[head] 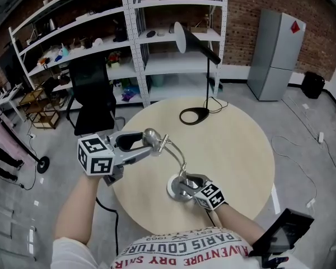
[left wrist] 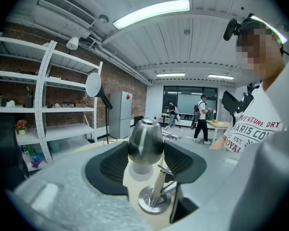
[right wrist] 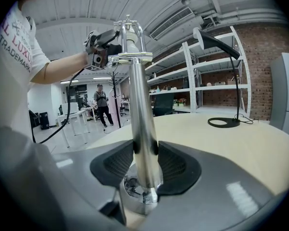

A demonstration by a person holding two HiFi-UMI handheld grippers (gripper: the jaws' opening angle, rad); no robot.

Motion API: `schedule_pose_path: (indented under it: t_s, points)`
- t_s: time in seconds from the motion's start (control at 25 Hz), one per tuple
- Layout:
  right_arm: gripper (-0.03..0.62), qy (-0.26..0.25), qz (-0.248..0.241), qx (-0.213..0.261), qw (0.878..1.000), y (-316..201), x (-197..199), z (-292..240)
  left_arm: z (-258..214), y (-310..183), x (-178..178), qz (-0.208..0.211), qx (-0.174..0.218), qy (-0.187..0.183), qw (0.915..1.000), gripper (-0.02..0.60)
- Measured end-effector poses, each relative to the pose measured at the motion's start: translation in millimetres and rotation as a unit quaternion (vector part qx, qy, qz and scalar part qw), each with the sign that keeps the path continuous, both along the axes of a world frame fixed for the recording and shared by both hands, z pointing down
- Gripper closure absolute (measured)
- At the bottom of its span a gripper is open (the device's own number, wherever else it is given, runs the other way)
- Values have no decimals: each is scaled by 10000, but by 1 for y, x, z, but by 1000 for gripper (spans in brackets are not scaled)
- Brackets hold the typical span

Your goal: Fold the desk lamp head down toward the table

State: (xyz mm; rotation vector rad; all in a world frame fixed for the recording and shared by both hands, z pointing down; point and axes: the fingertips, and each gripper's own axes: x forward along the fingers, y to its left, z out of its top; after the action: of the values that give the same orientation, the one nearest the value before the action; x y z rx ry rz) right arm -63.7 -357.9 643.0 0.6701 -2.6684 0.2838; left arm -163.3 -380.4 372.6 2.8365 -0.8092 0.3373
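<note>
Two grippers share the round pale wooden table point(head: 246, 150), whose bare top spreads wide past both. The right gripper point(right wrist: 145, 153) is clamped on the chrome desk lamp's upright pole point(right wrist: 140, 105), just above its round base point(head: 176, 190). The left gripper point(left wrist: 145, 150) is closed across the chrome bell-shaped lamp head point(left wrist: 144, 141). Judged from here, the fold runs downward, with nothing below its jaws but tabletop. A black arched lamp point(head: 197, 49) stands well beyond.

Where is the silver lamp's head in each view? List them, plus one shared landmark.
Head view: lamp head, left of centre.
Left gripper view: lamp head dead centre, between the jaws.
Right gripper view: lamp head at top, above the pole.
Shared landmark: black lamp at the table's far edge.
</note>
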Motion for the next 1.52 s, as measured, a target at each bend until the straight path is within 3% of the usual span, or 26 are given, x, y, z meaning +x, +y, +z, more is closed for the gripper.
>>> schedule_pose_path:
  t_s: [0.4, 1.52]
  points:
    - [436, 14, -18, 20, 10000, -1, 0, 2, 22, -5, -27, -243, -140, 68, 9996, 371]
    - [436, 57, -93, -8, 9999, 7, 1, 0, 60, -4, -55, -207, -387, 757, 9962, 382]
